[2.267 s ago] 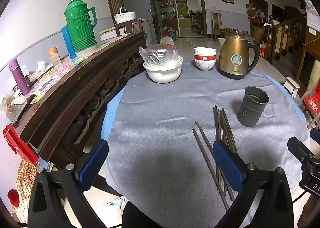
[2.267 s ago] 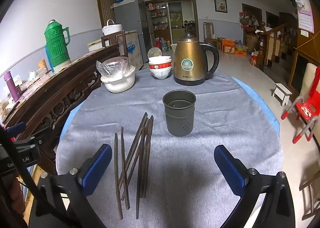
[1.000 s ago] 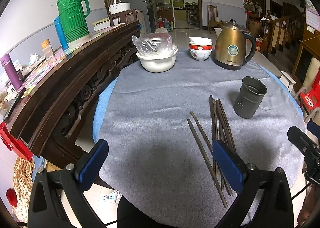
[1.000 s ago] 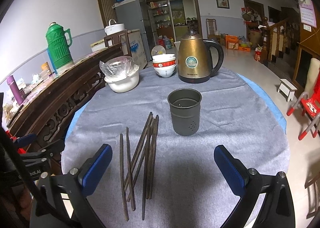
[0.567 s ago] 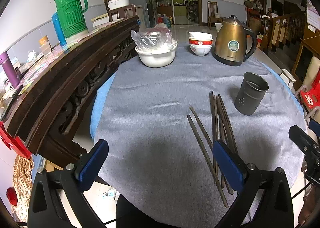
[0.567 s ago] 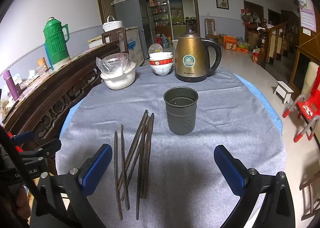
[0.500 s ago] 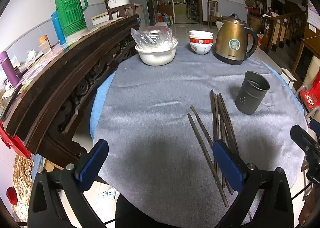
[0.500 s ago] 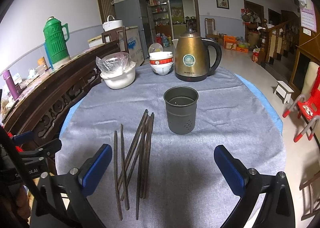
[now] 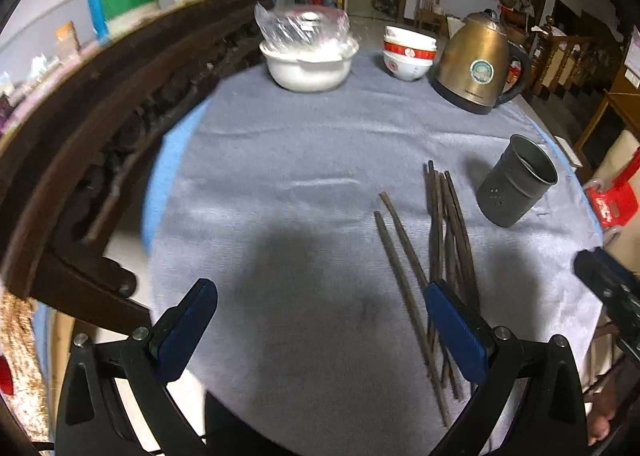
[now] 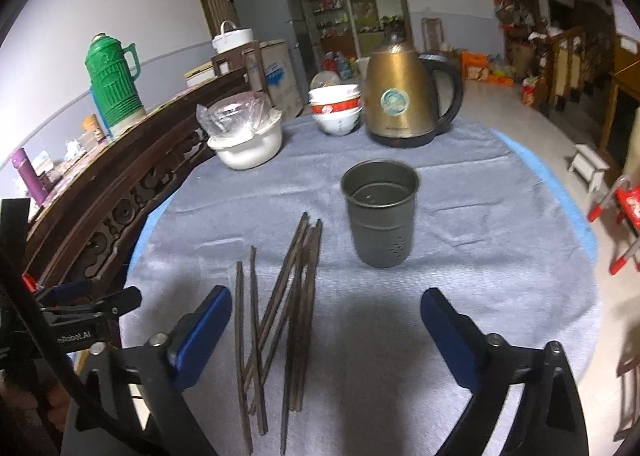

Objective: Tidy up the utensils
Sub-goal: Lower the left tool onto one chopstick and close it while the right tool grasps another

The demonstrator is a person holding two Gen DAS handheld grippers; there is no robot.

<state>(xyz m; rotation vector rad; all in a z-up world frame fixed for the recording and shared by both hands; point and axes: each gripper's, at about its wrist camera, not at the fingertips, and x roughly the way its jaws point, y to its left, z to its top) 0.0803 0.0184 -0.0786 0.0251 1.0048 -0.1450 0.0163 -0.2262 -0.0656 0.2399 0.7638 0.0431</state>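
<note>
Several dark chopsticks (image 9: 440,256) (image 10: 296,296) lie loose on the grey tablecloth (image 9: 280,176) (image 10: 480,256). A dark metal holder cup (image 9: 516,180) (image 10: 380,212) stands upright just right of them, empty inside. My left gripper (image 9: 320,304) hangs open over bare cloth, its right fingertip above the near ends of the chopsticks. My right gripper (image 10: 326,316) is low over the cloth with its jaws closing; nothing is pressed between them, the chopsticks lying below its left side and the cup ahead.
At the table's far side stand a gold kettle (image 10: 404,96), stacked red-and-white bowls (image 10: 336,108) and a white bowl covered in plastic (image 10: 248,136). A carved dark wooden bench back (image 9: 100,128) runs along the left edge. A red chair (image 10: 624,216) sits right of the table.
Both grippers have dropped lower and moved forward over the table, so the chopsticks and cup look nearer. The right gripper's fingers have narrowed a little.
</note>
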